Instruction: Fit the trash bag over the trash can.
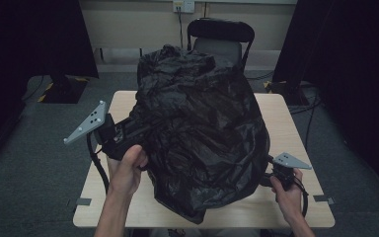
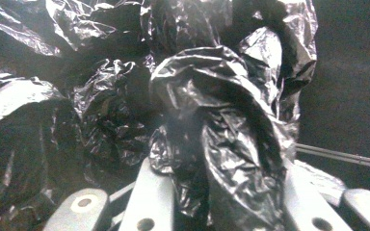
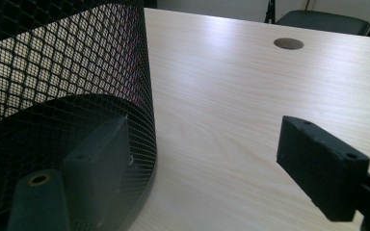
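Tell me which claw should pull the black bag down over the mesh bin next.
Left. The left claw is already shut on a fold of the black bag; the right claw stands open beside the mesh bin, holding nothing.

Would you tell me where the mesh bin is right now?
The mesh bin stands on the table at the left of the right gripper view, beside the right gripper, under the black bag.

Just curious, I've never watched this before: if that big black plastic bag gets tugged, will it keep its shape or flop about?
Probably flop: the black plastic bag is crumpled into loose folds. It looks thin and light, bunching where the left claw pinches it. Its glossy film may be slippery. It would likely drape over the mesh bin.
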Available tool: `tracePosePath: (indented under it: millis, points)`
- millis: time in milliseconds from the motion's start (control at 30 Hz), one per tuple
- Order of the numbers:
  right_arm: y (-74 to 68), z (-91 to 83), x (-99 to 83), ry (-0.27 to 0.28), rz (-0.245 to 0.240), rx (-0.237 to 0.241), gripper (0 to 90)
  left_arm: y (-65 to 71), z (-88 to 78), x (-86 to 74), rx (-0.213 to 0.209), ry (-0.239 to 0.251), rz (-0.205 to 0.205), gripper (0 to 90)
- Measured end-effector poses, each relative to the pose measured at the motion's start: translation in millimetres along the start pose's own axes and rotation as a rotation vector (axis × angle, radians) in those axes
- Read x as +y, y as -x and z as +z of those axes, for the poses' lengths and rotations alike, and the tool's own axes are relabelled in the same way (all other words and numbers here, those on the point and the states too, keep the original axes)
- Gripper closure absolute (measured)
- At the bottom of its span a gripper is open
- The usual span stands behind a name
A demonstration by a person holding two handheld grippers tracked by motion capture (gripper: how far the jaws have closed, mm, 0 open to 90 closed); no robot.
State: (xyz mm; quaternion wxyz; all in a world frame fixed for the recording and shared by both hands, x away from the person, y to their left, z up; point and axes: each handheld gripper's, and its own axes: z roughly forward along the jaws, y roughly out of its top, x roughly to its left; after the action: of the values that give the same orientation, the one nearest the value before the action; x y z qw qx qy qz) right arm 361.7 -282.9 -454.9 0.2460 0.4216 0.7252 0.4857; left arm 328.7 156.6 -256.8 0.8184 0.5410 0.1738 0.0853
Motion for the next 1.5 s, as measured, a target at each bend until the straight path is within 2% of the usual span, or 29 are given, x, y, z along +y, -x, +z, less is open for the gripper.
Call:
tracePosePath:
  millis: [33,100,200,300,400,633,767,800,900,967,1033,1100,1267,1367,1500]
  points:
    - [-1.7,1.3,0.5,-0.001,-0.001,0.004,18.2,1.3,0.8,0.9,0.0,-0.007,0.007,77.1]
    - [-5.0,3.8,1.3,-0.003,-0.003,0.013,18.2,3.9,2.0,2.0,-0.027,0.004,-0.012,77.1]
    - [-10.2,7.6,2.6,-0.005,-0.007,0.022,18.2,10.6,4.4,2.9,-0.024,-0.023,0.027,77.1]
    - [-16.4,11.6,4.1,-0.006,-0.018,0.032,18.2,12.4,7.0,0.7,-0.029,-0.039,0.028,77.0]
    - [-23.7,15.7,5.6,-0.004,-0.033,0.046,18.5,12.5,8.0,-1.7,0.016,-0.077,0.074,76.9]
    - [-38.1,21.9,6.6,-0.009,-0.05,0.09,18.3,5.0,1.7,-10.7,0.052,-0.141,0.082,76.8]
    - [-39.7,22.3,6.9,-0.015,-0.047,0.099,15.1,1.3,-1.7,-15.4,0.074,-0.204,0.086,76.1]
    - [-39.2,21.8,7.3,-0.019,-0.046,0.099,12.3,0.5,-1.8,-16.7,0.082,-0.219,0.088,75.7]
    - [-36.6,17.9,9.4,-0.017,-0.041,0.09,11.9,-0.5,-3.1,-20.5,0.135,-0.272,0.122,74.0]
    - [-33.7,13.7,11.4,-0.01,-0.038,0.079,11.9,-2.6,-4.2,-23.7,0.152,-0.294,0.119,70.1]
    - [-30.6,8.8,13.9,0.001,-0.037,0.068,11.8,-4.2,-5.4,-27.0,0.185,-0.311,0.124,62.1]
    - [-28.5,3.8,17.4,0.006,-0.027,0.036,11.9,-6.1,-7.7,-28.7,0.202,-0.315,0.122,51.8]
    - [-26.8,-11.9,24.8,0.033,-0.027,0.018,11.7,-7.5,-14.5,-26.5,0.223,-0.294,0.118,34.0]
    - [-26.5,-21.2,29.9,0.036,-0.047,0.019,12.5,-9.0,-18.7,-24.2,0.24,-0.294,0.103,25.6]
    - [-24.4,-29.9,34.7,0.023,-0.06,0.019,13.8,-10.1,-24.9,-21.8,0.254,-0.317,0.095,21.8]
